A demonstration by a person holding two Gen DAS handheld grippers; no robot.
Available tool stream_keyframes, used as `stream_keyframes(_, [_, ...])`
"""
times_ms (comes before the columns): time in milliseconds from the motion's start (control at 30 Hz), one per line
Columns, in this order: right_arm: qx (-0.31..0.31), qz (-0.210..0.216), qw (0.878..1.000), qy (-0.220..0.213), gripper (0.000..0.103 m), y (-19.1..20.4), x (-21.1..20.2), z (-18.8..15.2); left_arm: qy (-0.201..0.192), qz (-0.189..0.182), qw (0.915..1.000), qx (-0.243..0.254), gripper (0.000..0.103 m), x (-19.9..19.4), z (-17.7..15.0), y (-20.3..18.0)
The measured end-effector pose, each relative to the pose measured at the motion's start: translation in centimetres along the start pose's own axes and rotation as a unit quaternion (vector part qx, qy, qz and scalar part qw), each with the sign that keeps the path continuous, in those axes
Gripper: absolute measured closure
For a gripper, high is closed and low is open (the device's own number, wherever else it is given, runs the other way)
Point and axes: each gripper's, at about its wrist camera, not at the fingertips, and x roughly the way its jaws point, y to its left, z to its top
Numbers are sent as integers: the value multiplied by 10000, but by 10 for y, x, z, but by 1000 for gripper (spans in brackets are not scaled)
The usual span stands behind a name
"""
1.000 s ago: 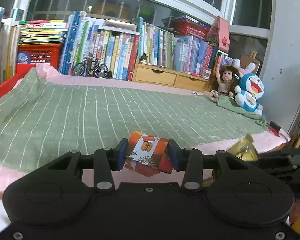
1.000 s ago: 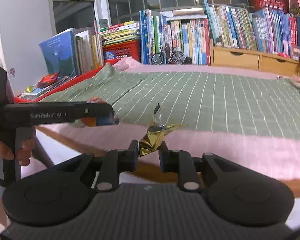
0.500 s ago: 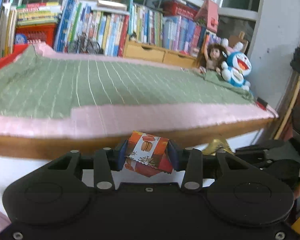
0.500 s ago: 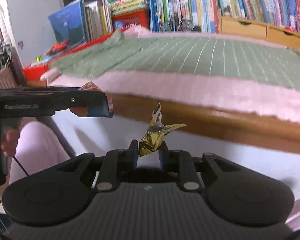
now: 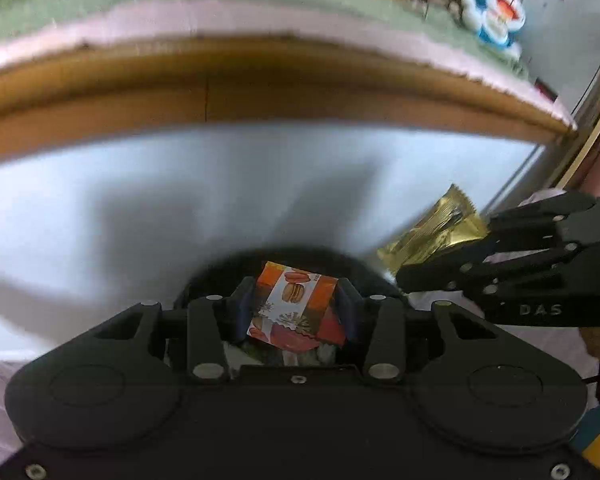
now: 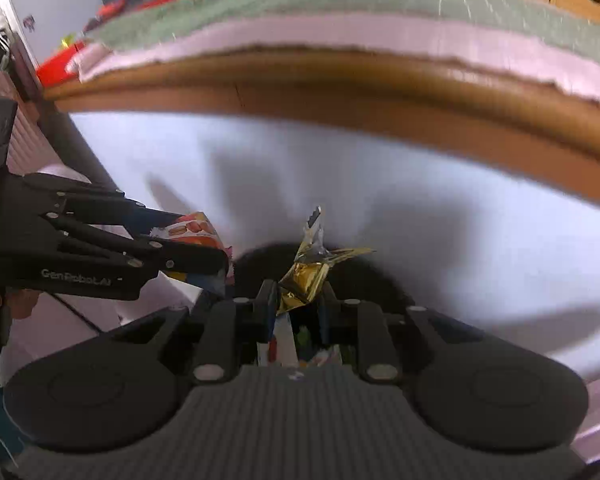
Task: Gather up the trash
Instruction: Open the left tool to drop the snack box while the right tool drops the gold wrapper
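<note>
My left gripper (image 5: 296, 304) is shut on an orange and white macaron wrapper (image 5: 296, 304), seen from the side in the right wrist view as the macaron wrapper (image 6: 192, 232) in the left gripper (image 6: 220, 264). My right gripper (image 6: 298, 300) is shut on a crumpled gold foil wrapper (image 6: 308, 272); the left wrist view shows that gold wrapper (image 5: 436, 232) at the right gripper's (image 5: 404, 276) tip, on the right. Both point down at a dark round bin opening (image 5: 228, 276), (image 6: 360, 276) with several scraps inside it.
A white panel (image 5: 220, 184) rises behind the bin, under the wooden bed edge (image 5: 260, 96) with pink and green covers. Books, a drawer box and a blue plush toy (image 5: 496, 20) sit at the far side. A hand (image 6: 16, 304) holds the left gripper's handle.
Both grippers have sunk from above the bed to below its wooden edge and tilted downward, each keeping its wrapper. The dark bin opening has come into view under them.
</note>
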Motion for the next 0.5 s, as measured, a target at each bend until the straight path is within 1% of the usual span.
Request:
stream_keyframes(100, [-23, -18, 9998, 186, 78, -2, 7, -2, 193, -13, 9998, 6, 62, 14, -3, 3])
stream_keyframes(300, [-92, -97, 9990, 416, 78, -4, 19, 1, 474, -28, 9989, 6, 62, 35, -5, 8])
stream_keyframes(367, [-120, -118, 9987, 485, 64, -3, 23, 2, 543, -44, 9985, -5, 62, 37, -5, 7])
stream_keyframes(400, [-133, -195, 9984, 504, 47, -3, 24, 4, 589, -60, 9982, 41, 61, 39, -4, 7])
stream_keyframes(433, [-144, -280, 9982, 515, 21, -3, 25, 3, 655, -56, 9977, 163, 54, 42, -3, 5])
stream_keyframes(467, [-157, -388, 9978, 511, 10, -2, 26, 4, 705, -9, 9970, 309, 34, 44, -2, 2])
stream_keyframes(500, [-199, -546, 9973, 457, 0, -1, 26, 4, 718, 190, 9965, 393, 22, 45, -3, 0])
